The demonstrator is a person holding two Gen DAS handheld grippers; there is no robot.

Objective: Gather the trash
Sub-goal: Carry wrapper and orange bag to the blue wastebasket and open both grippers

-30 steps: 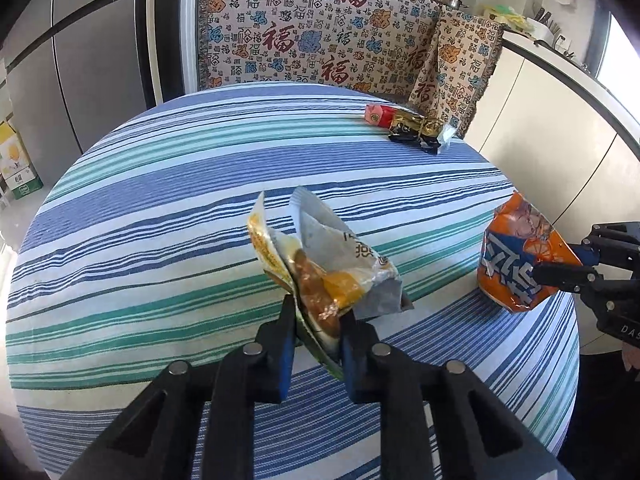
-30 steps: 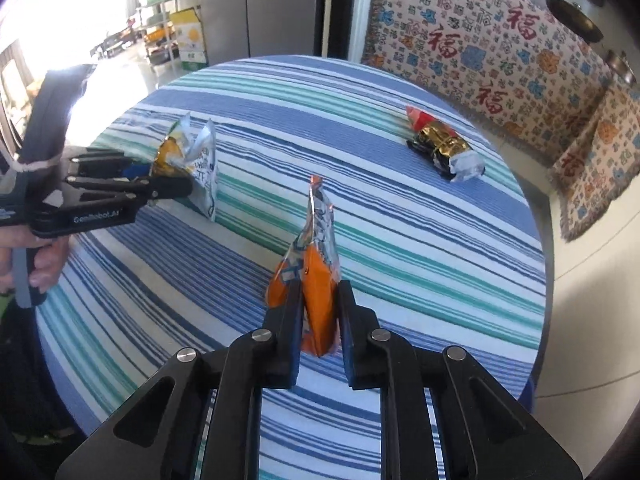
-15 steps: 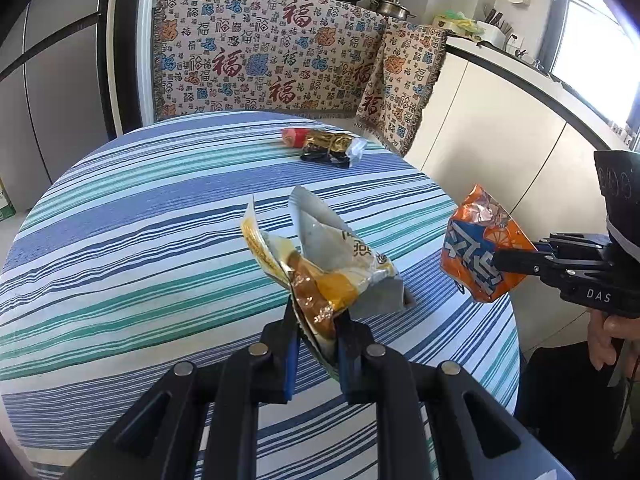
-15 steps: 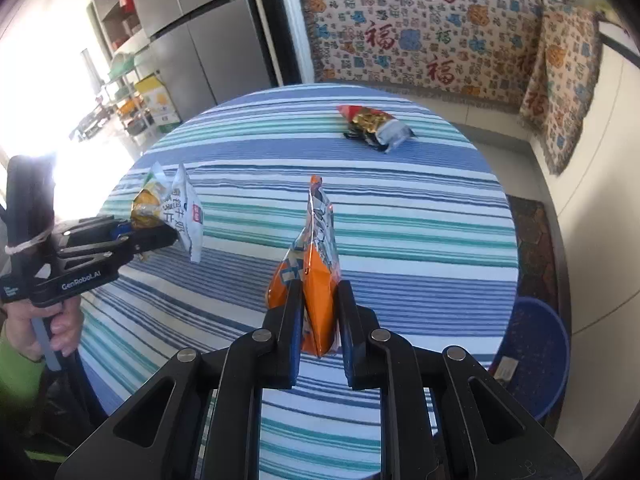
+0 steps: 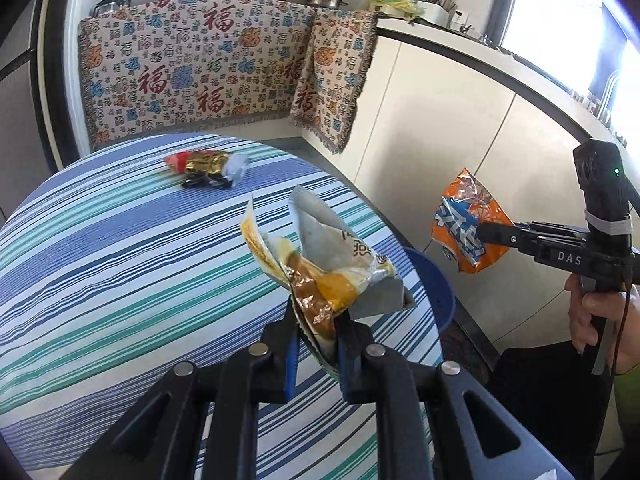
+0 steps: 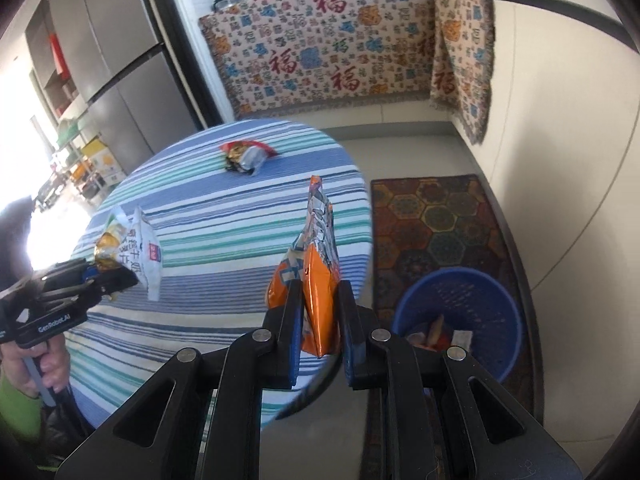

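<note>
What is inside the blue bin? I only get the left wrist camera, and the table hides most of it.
Observer: The right wrist view looks down into the bin. A few wrappers lie at the bottom.
Operator: What is the bin standing on?
Observer: It stands on a patterned rug on the floor.
Operator: Is my orange bag over it?
Observer: Not in this view. The orange bag, pinched in the right gripper, shows to the left of the bin, in front of the edge of the table.
</note>
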